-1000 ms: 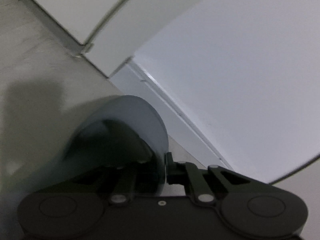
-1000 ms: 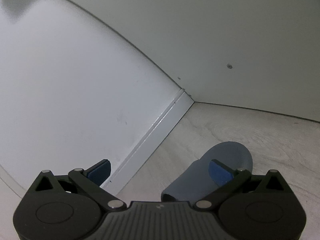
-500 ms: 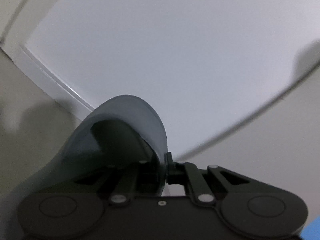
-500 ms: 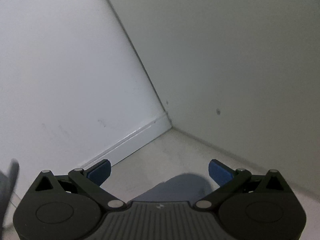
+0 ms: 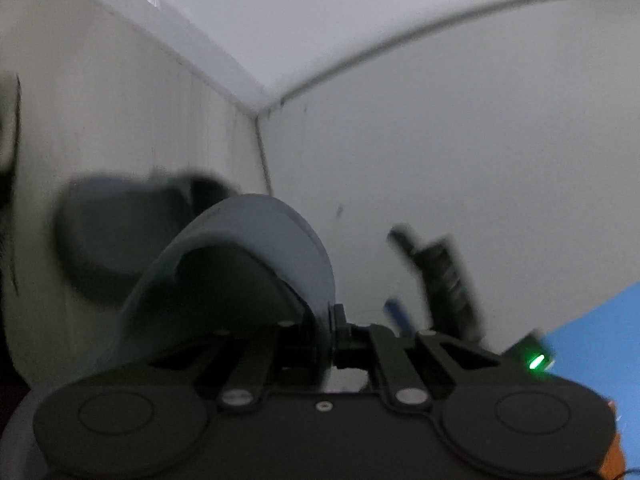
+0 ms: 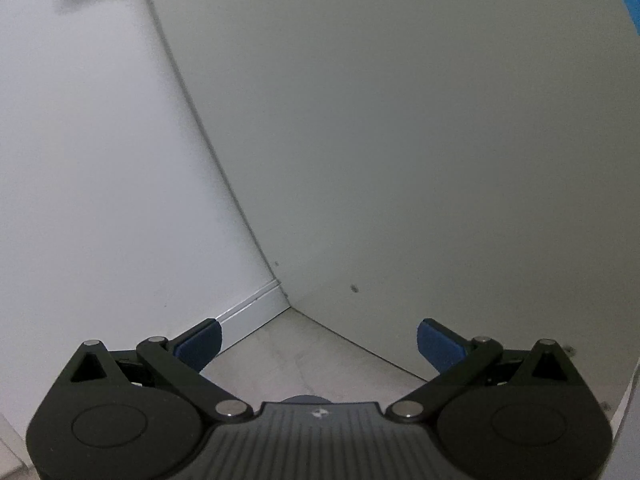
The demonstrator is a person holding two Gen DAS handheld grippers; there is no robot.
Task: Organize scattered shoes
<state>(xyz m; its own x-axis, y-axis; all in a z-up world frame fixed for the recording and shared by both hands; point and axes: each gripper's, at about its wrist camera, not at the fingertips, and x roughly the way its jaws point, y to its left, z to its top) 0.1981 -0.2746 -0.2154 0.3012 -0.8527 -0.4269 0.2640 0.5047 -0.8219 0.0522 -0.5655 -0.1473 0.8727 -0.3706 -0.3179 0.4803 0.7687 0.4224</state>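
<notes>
Swung toward wall corner since earlier frame: left tool, clamped on grey slipper. Right tool spread wide, empty, facing same corner; second slipper barely visible beneath.

left wrist: looks along fingers, close on slipper, facing wall corner | right wrist: low, near floor, facing wall corner | shared: wall corner

Matt grey-blue slipper; smooth white walls.
</notes>
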